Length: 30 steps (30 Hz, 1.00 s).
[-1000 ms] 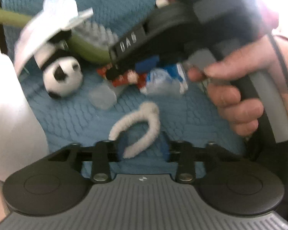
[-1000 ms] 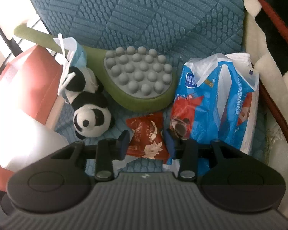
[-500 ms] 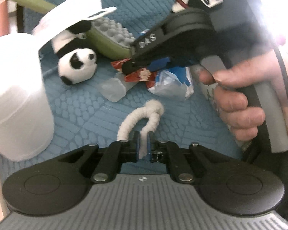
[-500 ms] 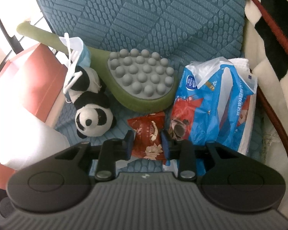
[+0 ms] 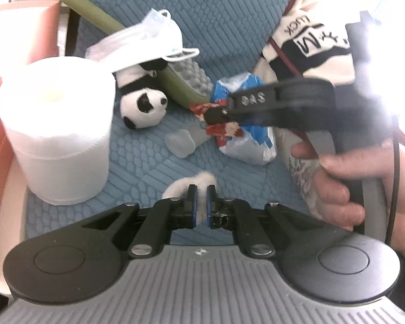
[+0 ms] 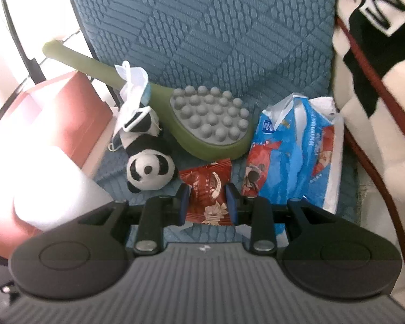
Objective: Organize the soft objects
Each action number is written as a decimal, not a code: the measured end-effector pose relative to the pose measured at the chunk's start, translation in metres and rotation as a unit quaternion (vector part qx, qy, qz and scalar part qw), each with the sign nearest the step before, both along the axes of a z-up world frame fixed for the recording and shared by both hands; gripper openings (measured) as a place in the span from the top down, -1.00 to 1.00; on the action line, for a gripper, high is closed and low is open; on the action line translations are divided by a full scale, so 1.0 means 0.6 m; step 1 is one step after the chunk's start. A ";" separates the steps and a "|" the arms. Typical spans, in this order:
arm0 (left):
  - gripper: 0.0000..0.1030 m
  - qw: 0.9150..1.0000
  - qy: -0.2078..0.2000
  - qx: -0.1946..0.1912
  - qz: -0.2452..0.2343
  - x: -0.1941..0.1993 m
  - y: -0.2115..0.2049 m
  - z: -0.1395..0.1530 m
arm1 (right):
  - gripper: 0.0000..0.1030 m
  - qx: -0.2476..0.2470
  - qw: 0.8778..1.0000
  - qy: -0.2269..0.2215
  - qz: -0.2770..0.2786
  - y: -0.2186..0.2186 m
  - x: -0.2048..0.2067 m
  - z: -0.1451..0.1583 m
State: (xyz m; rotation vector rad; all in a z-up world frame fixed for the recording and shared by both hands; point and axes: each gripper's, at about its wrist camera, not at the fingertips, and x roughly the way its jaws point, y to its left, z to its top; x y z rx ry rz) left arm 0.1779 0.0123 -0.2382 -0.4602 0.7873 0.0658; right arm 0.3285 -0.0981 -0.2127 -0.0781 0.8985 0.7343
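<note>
On the blue cushion (image 5: 229, 27), the left tongs (image 5: 198, 202) pinch a white fuzzy cord (image 5: 191, 183), looped away from the camera. Rightward, the right tongs (image 6: 208, 202), lettered "DAS", clamp a red snack packet (image 6: 210, 189), long axis pointing away, printed with a round emblem.

Blue cushion (image 6: 202, 27): panda (image 6: 148, 171), massager (image 6: 210, 124), tissue pack (image 6: 297, 156), roll (image 5: 56, 129).
</note>
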 end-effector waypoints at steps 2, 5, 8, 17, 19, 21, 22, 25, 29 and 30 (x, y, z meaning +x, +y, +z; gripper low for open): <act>0.85 1.000 -0.006 -0.004 0.008 -0.005 0.003 0.005 | 0.36 -0.002 1.000 -0.008 -0.005 -0.006 -0.007 0.004; 0.85 1.000 -0.014 -0.012 0.022 -0.017 0.013 0.018 | 0.36 0.009 1.000 -0.013 -0.016 -0.018 -0.018 0.013; 0.85 0.999 -0.021 -0.012 0.029 -0.030 0.019 0.028 | 0.36 0.010 0.999 -0.020 -0.023 -0.026 -0.035 0.021; 0.85 0.998 -0.033 -0.018 0.040 -0.059 0.034 0.052 | 0.36 0.016 0.998 -0.055 -0.039 -0.046 -0.101 0.047; 0.85 0.998 -0.034 -0.021 0.040 -0.065 0.036 0.057 | 0.36 0.015 0.997 -0.060 -0.042 -0.048 -0.117 0.052; 0.85 0.998 -0.038 -0.021 0.040 -0.071 0.037 0.063 | 0.36 0.017 0.997 -0.063 -0.044 -0.051 -0.134 0.056; 0.85 0.998 -0.039 -0.021 0.040 -0.073 0.038 0.067 | 0.36 0.017 0.997 -0.062 -0.045 -0.052 -0.141 0.057; 0.85 0.998 -0.047 -0.024 0.042 -0.084 0.042 0.083 | 0.36 0.013 0.996 -0.070 -0.046 -0.057 -0.167 0.064; 0.85 0.998 -0.056 -0.019 0.037 -0.102 0.042 0.110 | 0.36 0.020 0.996 -0.067 -0.052 -0.071 -0.195 0.074; 0.85 0.998 -0.058 -0.016 0.037 -0.107 0.041 0.117 | 0.36 0.020 0.996 -0.067 -0.056 -0.075 -0.202 0.075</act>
